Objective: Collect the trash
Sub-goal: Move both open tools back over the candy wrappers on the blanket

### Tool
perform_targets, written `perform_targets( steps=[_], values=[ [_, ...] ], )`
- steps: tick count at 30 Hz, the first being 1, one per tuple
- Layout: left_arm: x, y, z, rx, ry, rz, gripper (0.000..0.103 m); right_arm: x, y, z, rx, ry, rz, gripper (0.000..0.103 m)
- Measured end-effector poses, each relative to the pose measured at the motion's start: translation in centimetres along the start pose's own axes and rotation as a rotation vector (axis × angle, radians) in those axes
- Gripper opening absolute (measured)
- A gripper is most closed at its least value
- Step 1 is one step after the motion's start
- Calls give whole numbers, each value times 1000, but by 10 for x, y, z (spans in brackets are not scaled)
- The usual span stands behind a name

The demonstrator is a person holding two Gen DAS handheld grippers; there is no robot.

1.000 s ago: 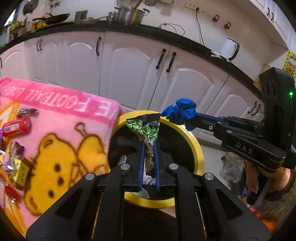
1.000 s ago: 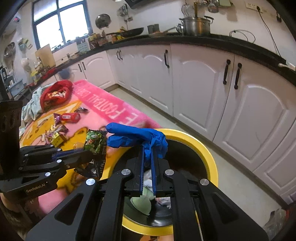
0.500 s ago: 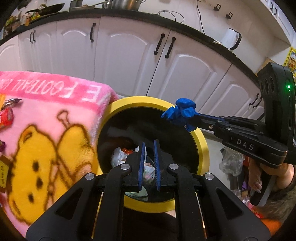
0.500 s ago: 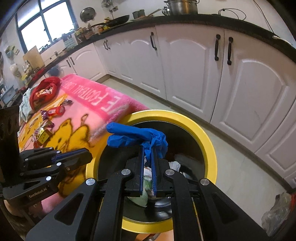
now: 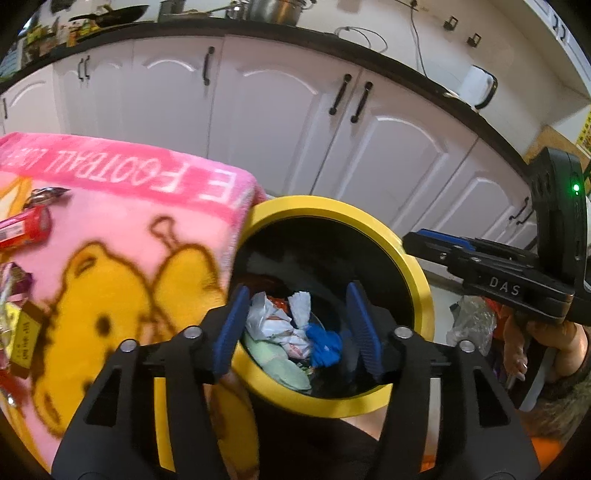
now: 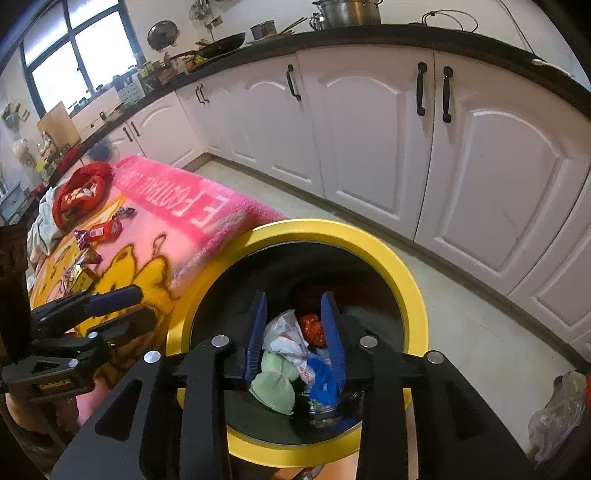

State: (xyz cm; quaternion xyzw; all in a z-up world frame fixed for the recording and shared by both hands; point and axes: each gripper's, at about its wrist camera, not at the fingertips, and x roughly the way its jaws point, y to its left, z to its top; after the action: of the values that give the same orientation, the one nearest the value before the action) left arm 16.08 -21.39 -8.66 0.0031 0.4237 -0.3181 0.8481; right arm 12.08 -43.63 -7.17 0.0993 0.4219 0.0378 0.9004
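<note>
Fingers (image 6: 258, 325) opening, empty, above crumpled blue glove (image 6: 323, 384) in yellow-rimmed bin (image 6: 406, 280).

You are looking at white arched cabinet doors (image 6: 369, 147) with black bar handles | a black countertop (image 5: 369, 62) is running above them | a steel stockpot (image 6: 347, 13) is sitting on it beside a black frying pan (image 6: 221, 42) | a white electric kettle (image 5: 480, 86) is standing farther along | a bright window (image 6: 74, 51) is glowing at the left.
</note>
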Motion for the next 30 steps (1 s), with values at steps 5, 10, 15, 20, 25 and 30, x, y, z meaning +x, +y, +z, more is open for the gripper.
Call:
perform_targets(
  steps=[5, 10, 15, 20, 25, 30],
  values=[
    [-16, 10, 0, -34, -32, 23, 71, -10, 2, 4, 3, -42, -9, 43],
    [-35, 17, 1, -45, -82, 57, 92, -19, 8, 8, -9, -80, -10, 53],
    [-54, 26, -1, -68, -122, 88, 92, -27, 18, 9, -25, -109, -8, 59],
    [-71, 37, -1, -88, -156, 115, 92, -35, 29, 11, -46, -136, 2, 61],
    [-87, 47, -3, -111, -186, 135, 92, -42, 42, 13, -68, -159, 10, 63],
    [-102, 57, -5, -130, -215, 165, 92, -47, 56, 14, -93, -169, 23, 63]
  ],
)
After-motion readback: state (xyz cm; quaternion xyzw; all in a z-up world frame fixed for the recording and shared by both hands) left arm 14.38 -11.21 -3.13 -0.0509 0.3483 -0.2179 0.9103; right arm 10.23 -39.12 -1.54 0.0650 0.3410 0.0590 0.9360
